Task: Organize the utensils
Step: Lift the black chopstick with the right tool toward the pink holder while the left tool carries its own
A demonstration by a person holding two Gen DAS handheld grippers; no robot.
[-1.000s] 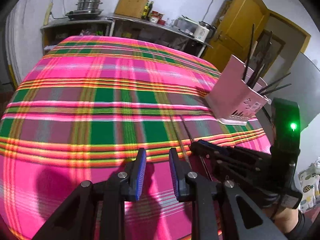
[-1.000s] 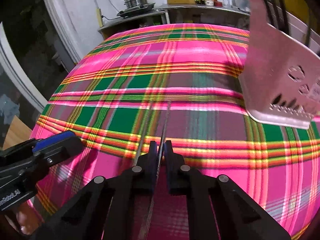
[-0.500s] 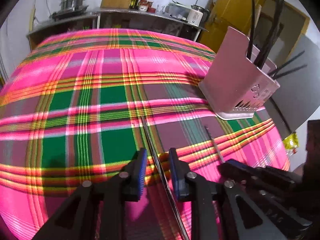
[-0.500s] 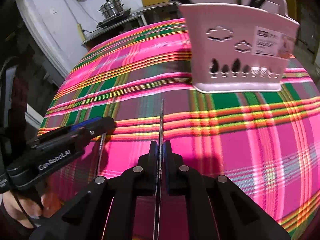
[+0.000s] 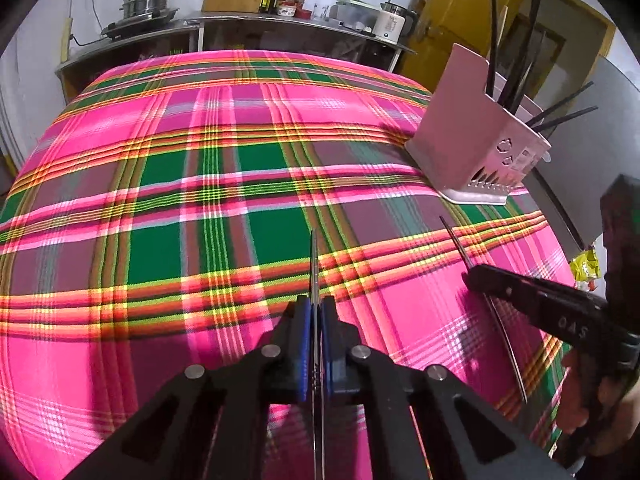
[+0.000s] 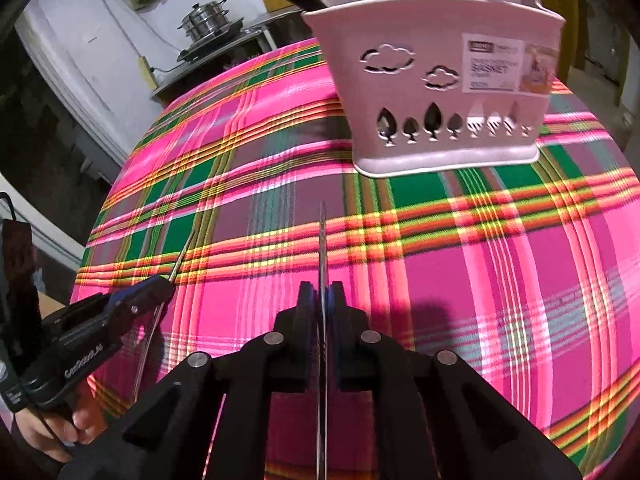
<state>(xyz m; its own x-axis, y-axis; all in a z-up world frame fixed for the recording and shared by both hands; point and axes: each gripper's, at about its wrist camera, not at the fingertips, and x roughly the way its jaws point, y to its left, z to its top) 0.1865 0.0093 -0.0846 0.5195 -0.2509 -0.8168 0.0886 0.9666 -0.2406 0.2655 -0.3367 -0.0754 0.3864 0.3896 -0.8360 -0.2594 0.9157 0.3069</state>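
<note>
My left gripper (image 5: 315,312) is shut on a thin dark chopstick (image 5: 314,264) that points forward above the plaid tablecloth. My right gripper (image 6: 322,300) is shut on another thin chopstick (image 6: 322,240), lifted off the cloth and pointing at the pink utensil holder (image 6: 436,92). The holder (image 5: 476,148) stands at the table's right side with several dark chopsticks standing in it. The right gripper (image 5: 472,276) with its chopstick shows in the left wrist view; the left gripper (image 6: 164,282) shows at the left in the right wrist view.
The pink, green and yellow plaid tablecloth (image 5: 200,200) covers the table. Behind it a counter holds a steel steamer pot (image 5: 148,0), bottles, jars and a white cooker (image 5: 390,24). A yellow door (image 5: 452,12) is at the back right.
My left gripper has closed on a chopstick and lifted it. My right gripper, holding its chopstick, has swung towards the pink holder, which now looms closer in its view.
</note>
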